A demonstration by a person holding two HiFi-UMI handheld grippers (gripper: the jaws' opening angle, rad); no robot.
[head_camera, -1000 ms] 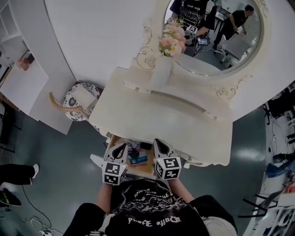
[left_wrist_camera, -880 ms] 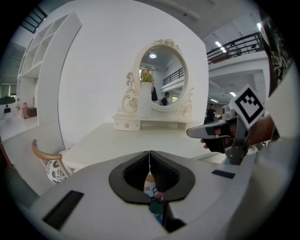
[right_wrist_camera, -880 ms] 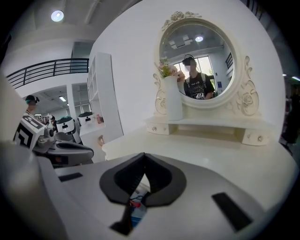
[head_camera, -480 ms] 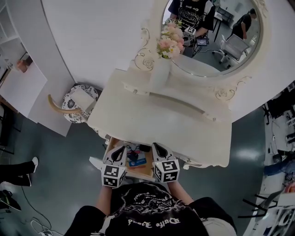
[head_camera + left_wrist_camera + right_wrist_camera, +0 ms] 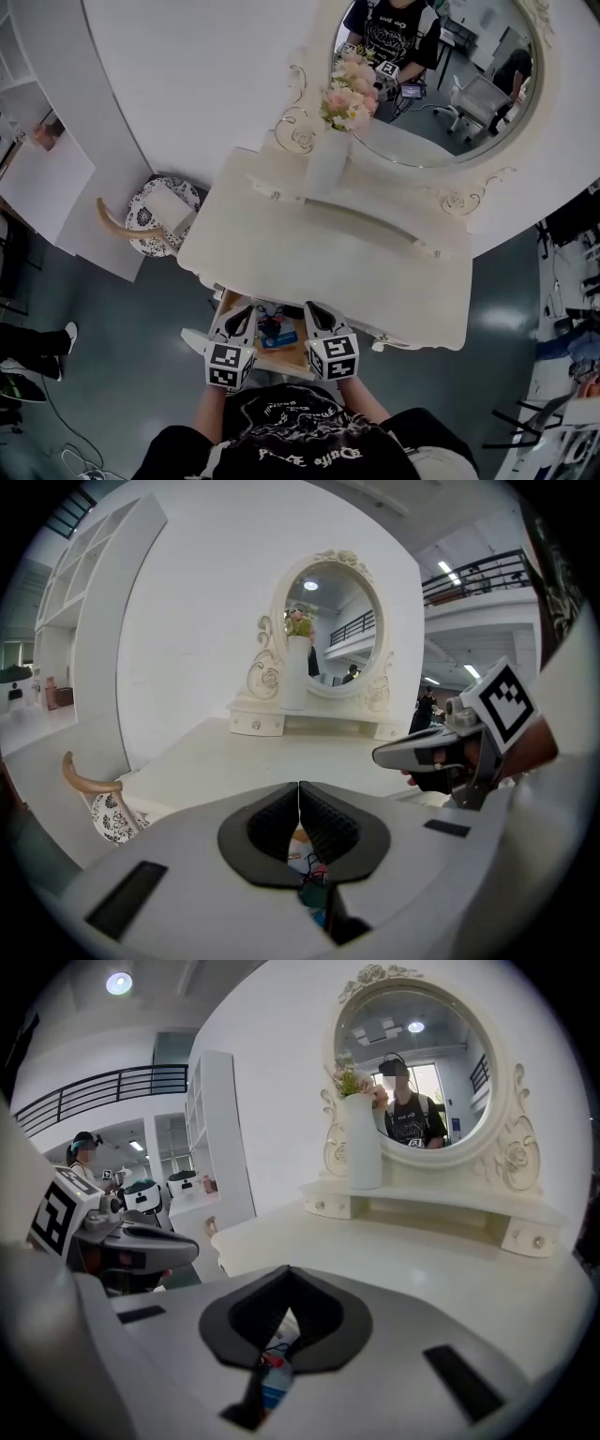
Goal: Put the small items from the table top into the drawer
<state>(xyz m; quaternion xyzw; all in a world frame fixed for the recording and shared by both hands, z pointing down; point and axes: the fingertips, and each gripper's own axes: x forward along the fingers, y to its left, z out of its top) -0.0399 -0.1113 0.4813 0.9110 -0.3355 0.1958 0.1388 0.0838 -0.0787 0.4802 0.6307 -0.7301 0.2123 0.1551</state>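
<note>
Open drawer (image 5: 292, 354) at 6 o'clock of table (image 5: 309, 253) holds blue item (image 5: 282, 336), cables (image 5: 270, 324) (tangled); left gripper (image 5: 242, 314), right gripper (image 5: 315, 312) both empty, jaws pressed together.

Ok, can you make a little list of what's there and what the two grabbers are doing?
Dressing table: no small items seen on top
Drawer: open, holds a blue item and black cables
Left gripper: over the drawer, jaws shut, empty
Right gripper: over the drawer, jaws shut, empty
Vase: pink flowers, by the mirror
</note>
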